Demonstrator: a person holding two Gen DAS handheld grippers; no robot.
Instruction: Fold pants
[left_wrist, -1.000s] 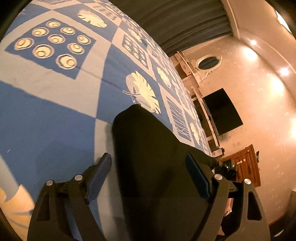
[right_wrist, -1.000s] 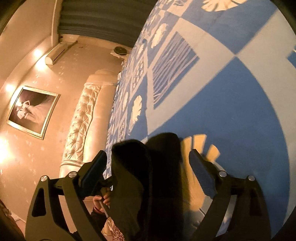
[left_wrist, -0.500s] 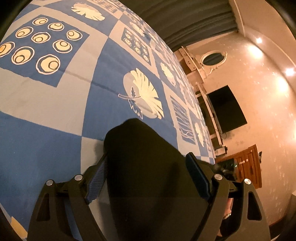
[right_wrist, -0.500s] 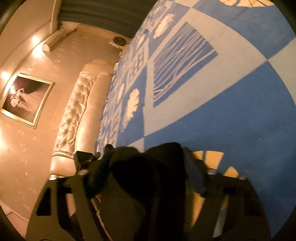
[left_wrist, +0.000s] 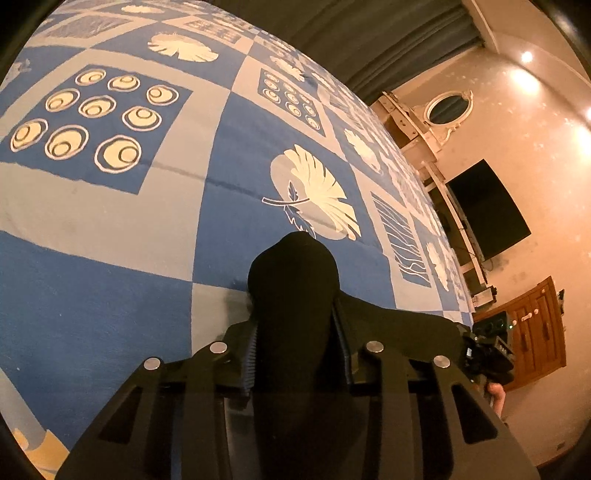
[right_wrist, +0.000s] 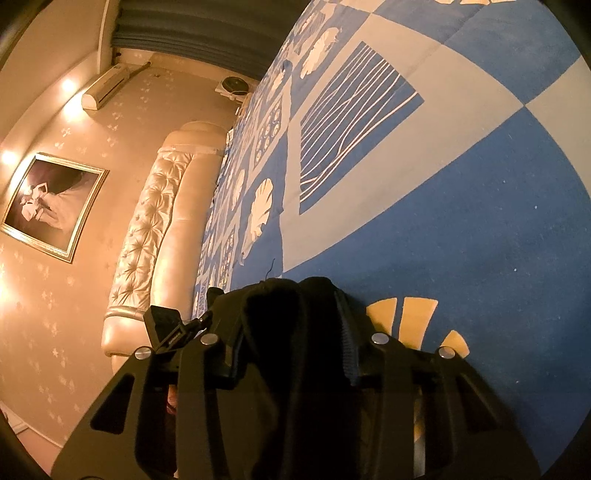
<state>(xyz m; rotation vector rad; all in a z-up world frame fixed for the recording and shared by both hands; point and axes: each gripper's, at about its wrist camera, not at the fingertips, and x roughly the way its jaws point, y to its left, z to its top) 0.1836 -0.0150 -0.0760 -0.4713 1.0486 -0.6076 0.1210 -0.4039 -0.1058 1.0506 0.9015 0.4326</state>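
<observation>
— Black cloth, soft stuff. The pants (left_wrist: 293, 280) lie on the bed's blue-and-grey patterned cover (left_wrist: 110, 229), near its edge, and both ends are pinched right now.

— Pinched how? Can't see from my side.

— Left gripper (left_wrist: 295, 350): jaws have just been closing, now narrowed onto a bunched fold of fabric, w/ a hump of it sticking out past the tips. Right gripper (right_wrist: 291, 350): same, jaws just closed in, pads pressing a thick wad.

— Heavy, you reckon?

— Prob. not. Looks light and limp, no stiffness at all; it'll sag and drape wherever it isn't held. Not fragile, so a firm squeeze is fine.

— Slippery?

— Hard to say, too dark for texture. Ribbed pads should bite ok on bunched layers. Risk is grabbing only the top layer, so the rest drops away on the lift.

— Best hold, then?

— Imo at the edge, both corners of one end, all layers together, hands apart so the cloth stays taut between them.
</observation>
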